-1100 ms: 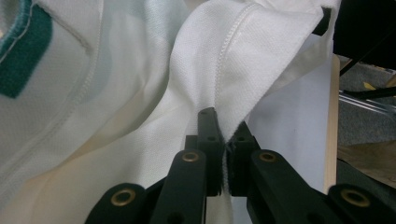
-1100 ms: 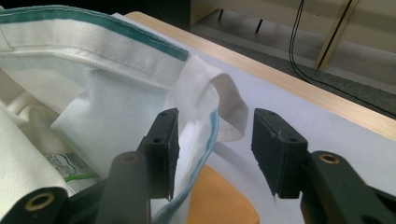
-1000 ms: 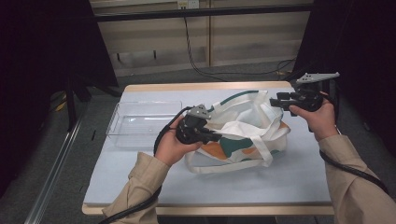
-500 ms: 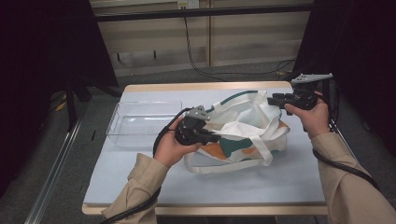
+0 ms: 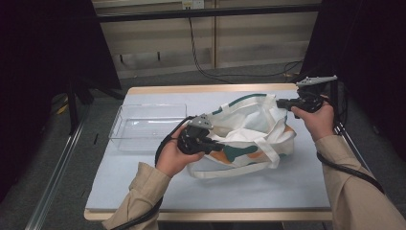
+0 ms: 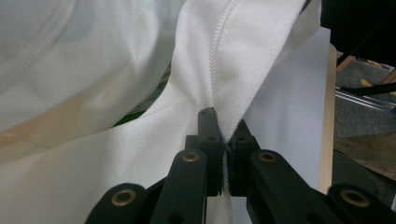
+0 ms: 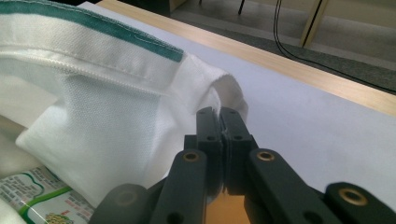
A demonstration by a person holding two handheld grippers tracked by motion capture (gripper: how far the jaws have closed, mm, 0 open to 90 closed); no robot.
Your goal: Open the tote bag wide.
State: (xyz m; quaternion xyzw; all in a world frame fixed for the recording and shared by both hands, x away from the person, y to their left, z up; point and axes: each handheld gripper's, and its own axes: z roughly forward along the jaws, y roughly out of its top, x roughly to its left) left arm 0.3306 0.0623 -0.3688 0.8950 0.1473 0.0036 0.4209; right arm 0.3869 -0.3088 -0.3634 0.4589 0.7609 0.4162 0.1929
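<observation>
A white cloth tote bag [image 5: 249, 129] with green trim and orange and teal print lies on the table [image 5: 143, 182], its mouth held wide. My left gripper [image 5: 213, 143] is shut on the bag's near rim; its own view shows white fabric [image 6: 219, 93] pinched between the jaws. My right gripper [image 5: 280, 102] is shut on the far right corner of the rim, lifted above the table. Its view shows the fold of cloth [image 7: 224, 93] in the jaws beside the green trim [image 7: 93, 28]. A printed packet [image 7: 42, 196] lies inside the bag.
A clear plastic bin [image 5: 148, 125] stands on the table's left side, next to the bag. The table's wooden far edge [image 7: 289, 60] runs just beyond the right gripper. Cables [image 5: 201, 52] cross the floor behind the table.
My right gripper has drawn the bag's rim a little leftward and toward the person. The left gripper has held still on the near rim.
</observation>
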